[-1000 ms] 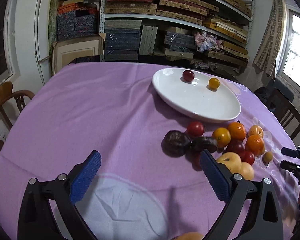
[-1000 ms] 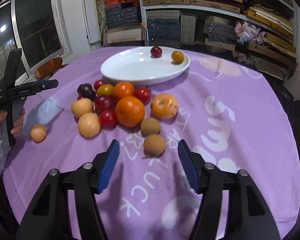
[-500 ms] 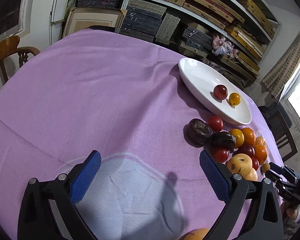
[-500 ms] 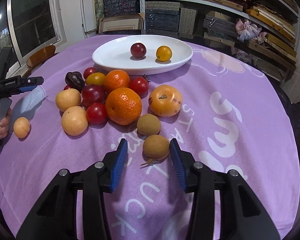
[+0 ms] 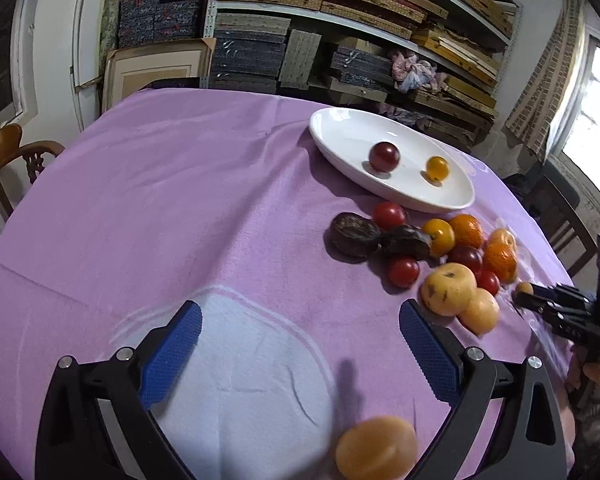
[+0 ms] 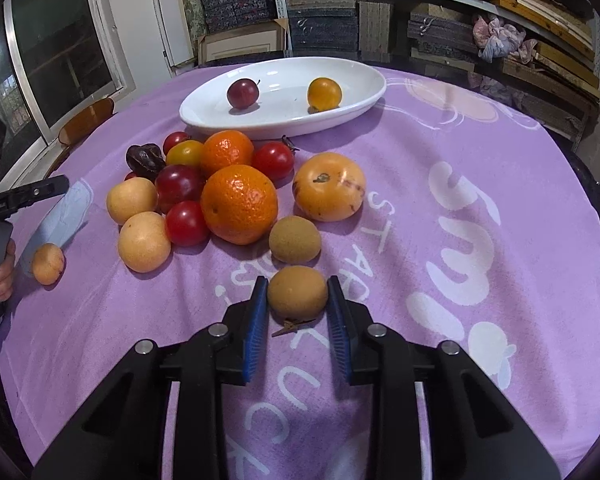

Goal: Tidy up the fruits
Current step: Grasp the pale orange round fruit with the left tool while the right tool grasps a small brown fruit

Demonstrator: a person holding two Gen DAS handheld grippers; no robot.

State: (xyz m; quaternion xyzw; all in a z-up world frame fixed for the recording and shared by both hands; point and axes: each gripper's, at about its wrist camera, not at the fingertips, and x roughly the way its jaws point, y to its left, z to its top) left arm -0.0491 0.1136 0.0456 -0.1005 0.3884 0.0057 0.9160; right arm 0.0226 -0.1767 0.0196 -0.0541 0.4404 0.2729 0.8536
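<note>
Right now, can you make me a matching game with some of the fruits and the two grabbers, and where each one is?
Things:
1. dark red plum
2. small brown fruit
3. big orange
4. left gripper

Places or states:
A. in the middle of the fruit pile on the cloth
B. open, nothing between its pads
C. on the white plate
D. squeezed between the right gripper's blue pads

Pairs: 1-C, 2-D, 3-A, 4-B

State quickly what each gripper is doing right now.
Left gripper: open, holding nothing.
Right gripper: closed on a brown fruit.
</note>
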